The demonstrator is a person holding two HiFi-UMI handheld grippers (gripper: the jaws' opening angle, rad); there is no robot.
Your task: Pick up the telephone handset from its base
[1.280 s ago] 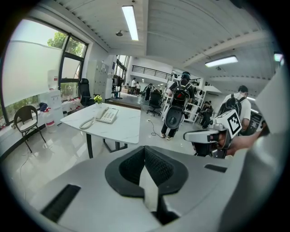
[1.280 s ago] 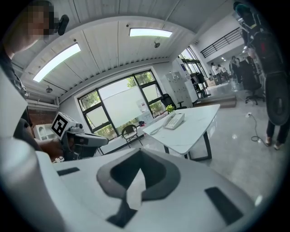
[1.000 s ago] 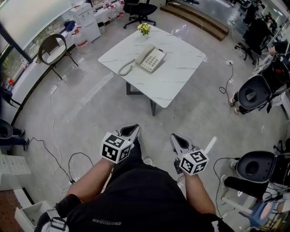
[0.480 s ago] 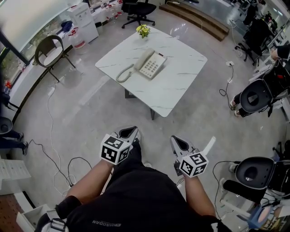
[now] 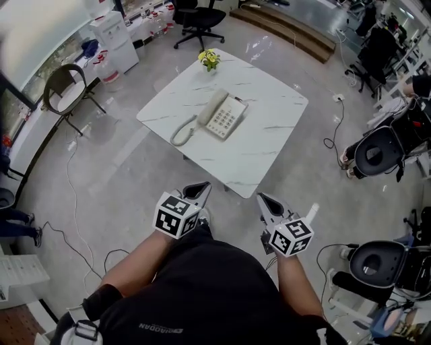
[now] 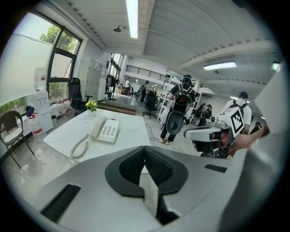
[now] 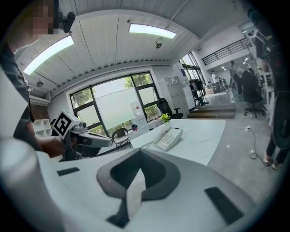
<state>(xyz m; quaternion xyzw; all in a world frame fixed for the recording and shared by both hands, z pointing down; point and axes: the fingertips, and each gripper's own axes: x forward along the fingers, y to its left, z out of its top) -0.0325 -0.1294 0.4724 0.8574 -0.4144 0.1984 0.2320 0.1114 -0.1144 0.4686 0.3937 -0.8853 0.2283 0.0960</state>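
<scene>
A beige telephone (image 5: 223,116) sits on a white marble table (image 5: 269,145), its handset (image 5: 213,106) resting on the base's left side and a coiled cord (image 5: 181,132) trailing toward the table's edge. My left gripper (image 5: 201,187) and right gripper (image 5: 262,198) are held side by side over the floor, just short of the table's near corner, both shut and empty. The phone (image 6: 105,131) lies ahead and left in the left gripper view, where the right gripper (image 6: 206,134) shows at the right. In the right gripper view the phone (image 7: 168,137) is ahead on the table.
A small pot of yellow flowers (image 5: 209,59) stands at the table's far corner. A brown chair (image 5: 64,91) is at the left, an office chair (image 5: 195,17) beyond the table, black wheeled machines (image 5: 377,149) at the right. Cables (image 5: 74,202) run over the floor.
Both grippers have come forward toward the table, still shut and side by side. The table and phone now lie closer and lower in the head view.
</scene>
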